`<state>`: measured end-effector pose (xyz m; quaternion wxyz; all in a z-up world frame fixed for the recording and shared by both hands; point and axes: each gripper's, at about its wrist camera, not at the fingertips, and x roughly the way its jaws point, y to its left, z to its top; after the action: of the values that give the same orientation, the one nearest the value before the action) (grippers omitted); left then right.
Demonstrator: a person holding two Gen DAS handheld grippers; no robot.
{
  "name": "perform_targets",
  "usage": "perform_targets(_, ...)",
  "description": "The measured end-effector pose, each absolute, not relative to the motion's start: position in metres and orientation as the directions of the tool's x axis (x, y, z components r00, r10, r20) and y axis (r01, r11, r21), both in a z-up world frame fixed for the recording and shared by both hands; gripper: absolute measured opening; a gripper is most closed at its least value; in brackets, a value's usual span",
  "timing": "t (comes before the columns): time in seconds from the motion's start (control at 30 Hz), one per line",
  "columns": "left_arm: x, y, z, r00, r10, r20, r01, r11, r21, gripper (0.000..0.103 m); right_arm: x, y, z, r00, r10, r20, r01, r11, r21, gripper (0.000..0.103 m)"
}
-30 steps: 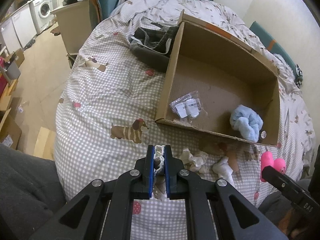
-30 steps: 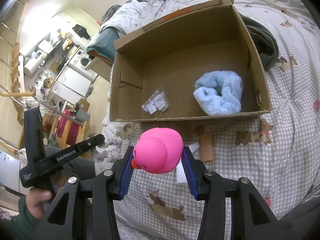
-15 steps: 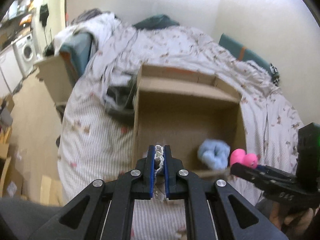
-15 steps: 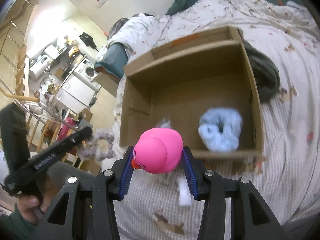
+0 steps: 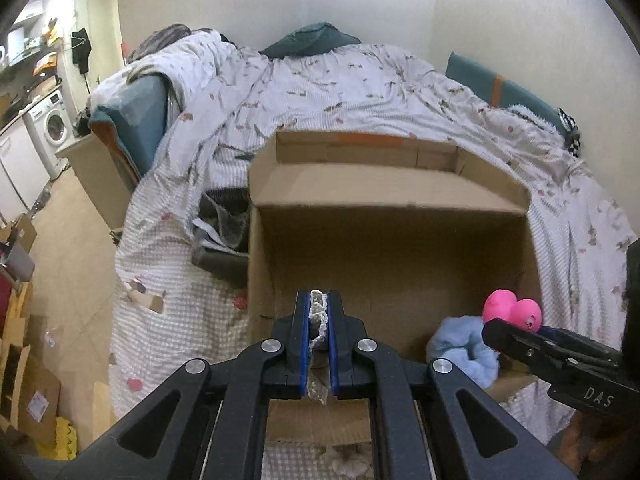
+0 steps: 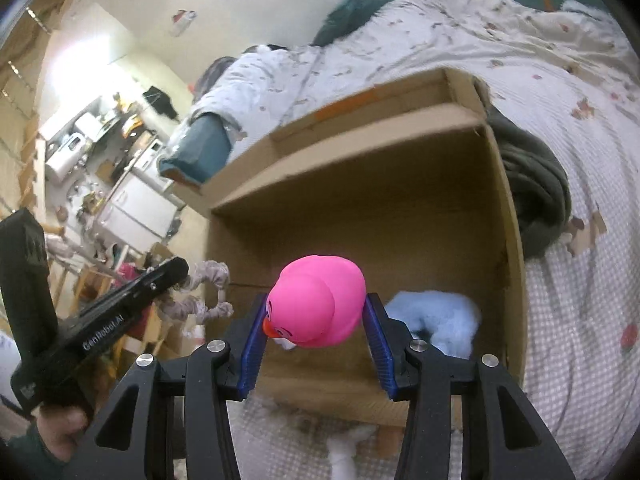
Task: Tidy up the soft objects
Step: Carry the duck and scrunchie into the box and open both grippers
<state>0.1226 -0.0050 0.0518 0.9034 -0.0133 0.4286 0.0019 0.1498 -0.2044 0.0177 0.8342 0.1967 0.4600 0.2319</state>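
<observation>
Your pink duck [image 6: 318, 302] sits pinched between the blue pads of your right claw [image 6: 316, 330], beak toward the left pad, just above the near wall of the open cardboard box [image 6: 514, 280]; the box floor beyond it is bare but for the blue fluffy cloth [image 6: 436, 320] at the right. Your left claw [image 5: 319, 334] is pressed together on a pale knitted scrunchie [image 5: 318, 320], strand running along the pads, over the box's near left part. The box lies on the bed [image 5: 360, 92], dark clothing [image 5: 224, 236] against its left wall.
</observation>
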Motion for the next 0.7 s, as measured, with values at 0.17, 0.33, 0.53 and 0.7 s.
perform_targets(0.17,0.122,-0.012,0.030,0.613,0.001,-0.790,-0.005,1.000,-0.002,0.007,0.151,-0.200,0.000,0.451,0.516,-0.728,-0.200,0.854,0.480,0.049)
perform_targets(0.33,0.118,-0.009,0.028,0.624,0.026,-0.781,-0.016,1.000,0.021,0.007,0.149,-0.193,-0.006,0.441,0.490,-0.752,-0.219,0.871,0.439,0.049)
perform_targets(0.53,0.123,0.000,0.017,0.589,-0.003,-0.808,-0.038,0.999,-0.031,0.007,0.148,-0.179,-0.008,0.426,0.471,-0.773,-0.261,0.882,0.393,0.049)
perform_targets(0.7,0.123,-0.005,0.014,0.591,0.007,-0.806,-0.023,1.000,-0.008,0.008,0.147,-0.177,-0.011,0.421,0.456,-0.784,-0.263,0.889,0.376,0.049)
